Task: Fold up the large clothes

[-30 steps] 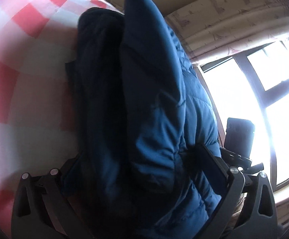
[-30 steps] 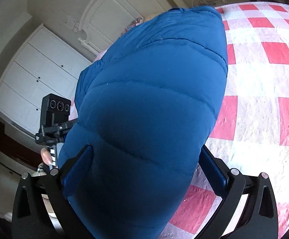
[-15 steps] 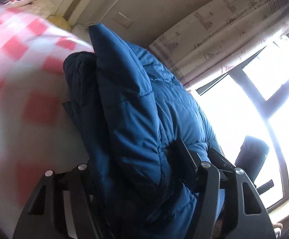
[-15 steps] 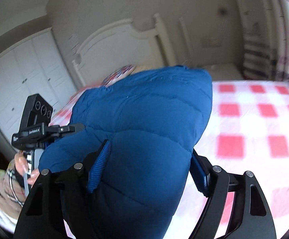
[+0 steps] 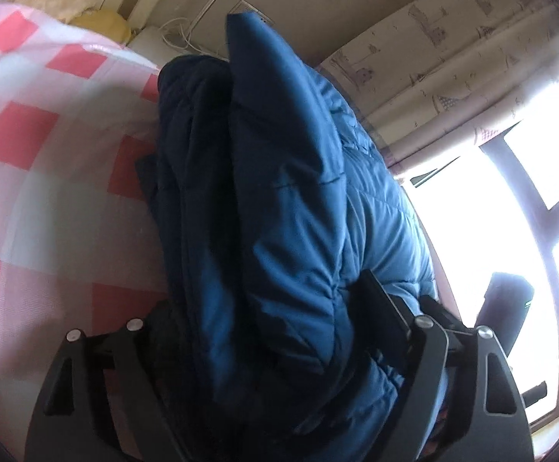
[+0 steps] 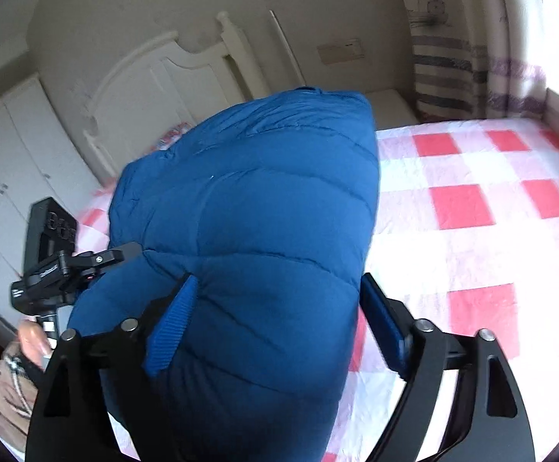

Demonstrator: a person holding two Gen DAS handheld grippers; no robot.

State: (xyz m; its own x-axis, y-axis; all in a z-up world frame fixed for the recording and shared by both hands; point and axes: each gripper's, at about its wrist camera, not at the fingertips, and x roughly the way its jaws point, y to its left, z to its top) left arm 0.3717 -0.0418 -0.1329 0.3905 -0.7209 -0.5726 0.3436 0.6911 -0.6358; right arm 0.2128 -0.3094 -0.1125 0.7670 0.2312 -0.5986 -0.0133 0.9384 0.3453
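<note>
While the folded blue jacket [image 6: 264, 231] bulges between both tongs, left gripper [image 5: 264, 308] and right gripper [image 6: 275, 308], each newly widened, clench it above the bed [image 6: 471, 208].

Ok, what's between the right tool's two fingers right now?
The folded blue jacket fills the gap between the right tool's fingers, seen in the right wrist view; the checked bedspread lies beyond.
</note>
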